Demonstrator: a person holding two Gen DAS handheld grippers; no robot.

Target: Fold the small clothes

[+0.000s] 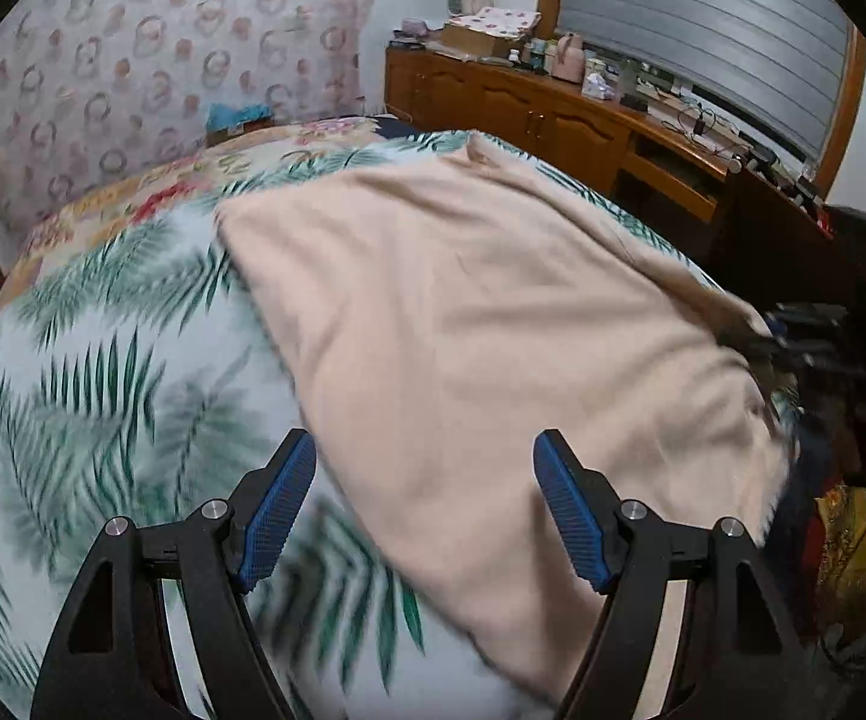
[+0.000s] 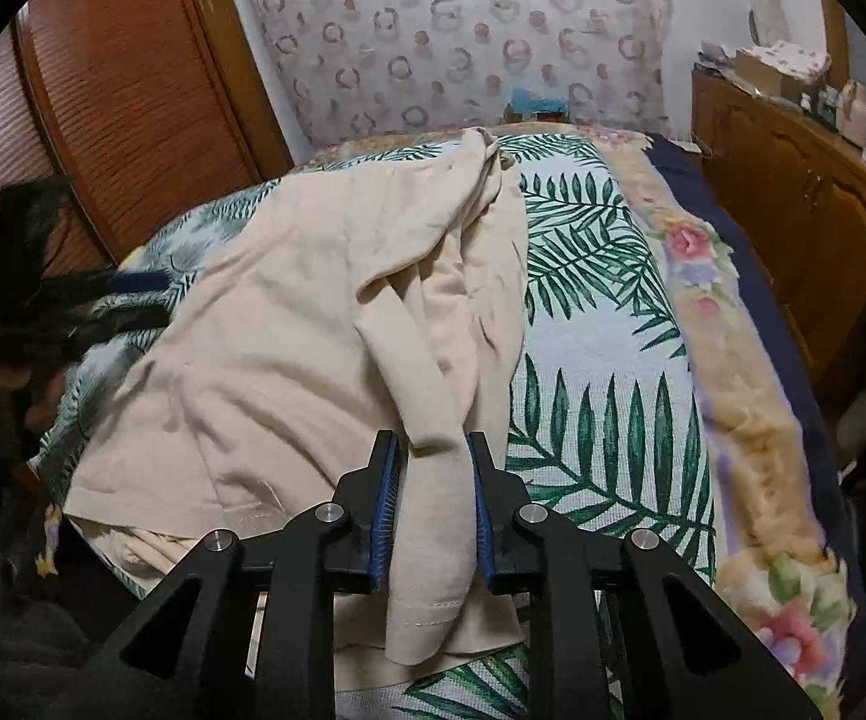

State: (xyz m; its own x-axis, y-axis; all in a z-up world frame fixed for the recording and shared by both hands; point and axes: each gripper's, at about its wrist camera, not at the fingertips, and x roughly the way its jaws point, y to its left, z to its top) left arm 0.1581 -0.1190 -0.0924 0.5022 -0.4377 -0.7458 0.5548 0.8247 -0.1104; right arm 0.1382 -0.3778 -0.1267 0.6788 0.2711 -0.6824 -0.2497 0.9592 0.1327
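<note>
A beige garment point(image 1: 463, 312) lies spread on the palm-leaf bedspread point(image 1: 103, 372). My left gripper point(image 1: 424, 450) is open and empty, hovering just above the garment's near left edge. In the right wrist view the same garment point(image 2: 289, 324) lies rumpled, with a folded strip running towards me. My right gripper point(image 2: 433, 450) is shut on that strip of the garment near its hem. The left gripper point(image 2: 103, 294) shows blurred at the left, beside the garment's far edge. The right gripper point(image 1: 793, 342) shows blurred at the garment's right edge in the left wrist view.
A floral blanket point(image 2: 745, 420) lines the bed's right side. A wooden dresser point(image 1: 553, 114) with clutter stands along the wall. A patterned headboard cover point(image 2: 463, 42) is at the far end. A wooden louvred door point(image 2: 109, 96) stands to the left.
</note>
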